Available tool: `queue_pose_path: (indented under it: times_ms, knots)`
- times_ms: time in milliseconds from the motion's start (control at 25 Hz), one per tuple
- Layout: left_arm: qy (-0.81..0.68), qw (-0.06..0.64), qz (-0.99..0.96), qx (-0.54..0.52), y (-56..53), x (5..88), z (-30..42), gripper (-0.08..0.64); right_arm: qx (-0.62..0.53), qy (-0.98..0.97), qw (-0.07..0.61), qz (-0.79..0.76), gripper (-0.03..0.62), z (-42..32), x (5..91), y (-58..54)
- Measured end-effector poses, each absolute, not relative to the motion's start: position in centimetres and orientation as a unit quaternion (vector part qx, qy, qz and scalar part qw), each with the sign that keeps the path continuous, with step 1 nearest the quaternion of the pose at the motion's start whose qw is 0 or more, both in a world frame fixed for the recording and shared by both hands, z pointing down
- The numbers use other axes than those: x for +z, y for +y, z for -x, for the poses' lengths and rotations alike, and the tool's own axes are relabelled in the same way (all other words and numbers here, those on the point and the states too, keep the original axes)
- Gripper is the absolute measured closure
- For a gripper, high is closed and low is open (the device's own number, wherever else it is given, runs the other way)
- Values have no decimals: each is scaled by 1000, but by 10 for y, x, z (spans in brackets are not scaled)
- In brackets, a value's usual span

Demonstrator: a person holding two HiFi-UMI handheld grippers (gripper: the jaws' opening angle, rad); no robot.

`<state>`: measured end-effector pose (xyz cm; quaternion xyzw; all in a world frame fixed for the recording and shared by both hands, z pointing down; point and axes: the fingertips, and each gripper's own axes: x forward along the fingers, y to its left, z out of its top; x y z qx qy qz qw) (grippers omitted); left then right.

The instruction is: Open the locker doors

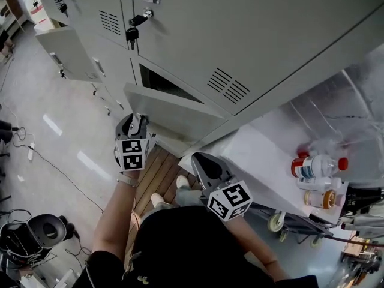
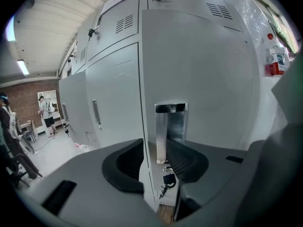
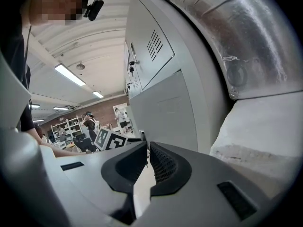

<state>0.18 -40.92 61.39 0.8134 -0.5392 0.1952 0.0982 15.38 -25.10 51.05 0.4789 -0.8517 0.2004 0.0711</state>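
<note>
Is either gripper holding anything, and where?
Nothing is held. The left gripper's open jaws straddle the edge of the door without pressing; the right gripper is shut, empty.

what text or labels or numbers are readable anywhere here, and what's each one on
No text reads clearly.
Label on the white plastic bottle with red cap: too small.
Label on the amber plastic bottle: too small.
White paper sheet on the upper grey metal locker door: blurred.

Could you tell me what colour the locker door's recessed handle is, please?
The handle is shiny silver; the left gripper view shows it best.
</note>
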Motion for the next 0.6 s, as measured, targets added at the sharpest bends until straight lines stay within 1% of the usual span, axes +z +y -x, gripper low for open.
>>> queue_pose_path:
  times_ms: [600]
  knots:
    - [-505,113,-830,207,-318,615,12,400,202,-833,34,-513,551,-149,504,-199]
